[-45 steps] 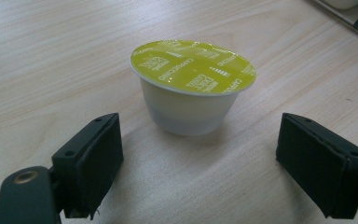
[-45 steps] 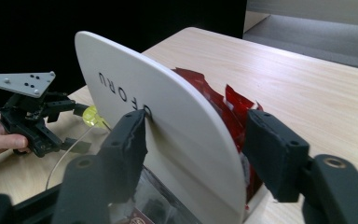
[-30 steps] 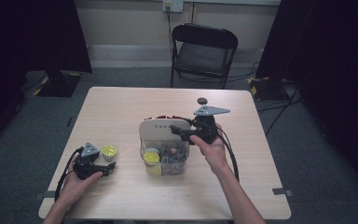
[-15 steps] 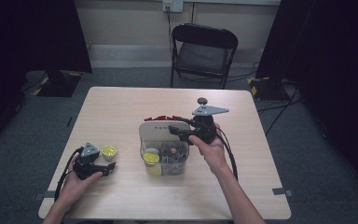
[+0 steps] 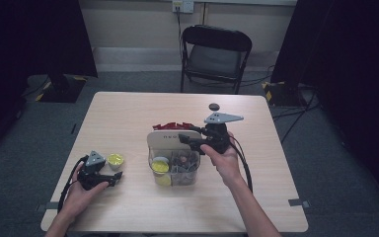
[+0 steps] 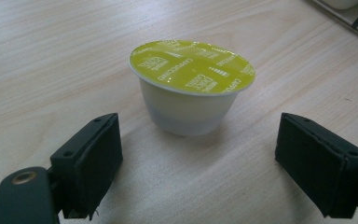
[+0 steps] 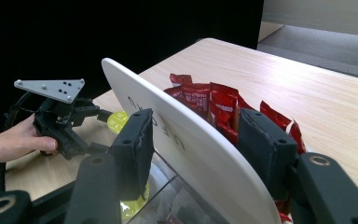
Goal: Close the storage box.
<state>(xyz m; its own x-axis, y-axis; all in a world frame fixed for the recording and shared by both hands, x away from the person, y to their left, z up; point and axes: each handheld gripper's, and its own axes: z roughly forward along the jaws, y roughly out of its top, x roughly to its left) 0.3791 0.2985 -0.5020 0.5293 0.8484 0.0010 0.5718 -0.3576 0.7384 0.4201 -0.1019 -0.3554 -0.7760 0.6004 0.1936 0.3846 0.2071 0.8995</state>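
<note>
Two grippers are working at the table [image 5: 128, 106]. The right gripper [image 7: 193, 149] is pinching the white upright panel [image 7: 186, 140] of the clear organiser [image 5: 173, 165] near the table's middle, its jaws having just been closing on it; dark lettering on the panel is unreadable. Red sachets [image 7: 214, 105] are standing behind it. The left gripper [image 6: 196, 158], resting by the left edge, is gaping wide around a capsule [image 6: 191, 86] whose yellow-green lid is reading "CAPPUCCINO". The person's hand [image 7: 16, 137] is lying low, wrapped around its body.

The white panel [image 7: 191, 140] hides the lower parts of the red packets [image 7: 214, 109].
</note>
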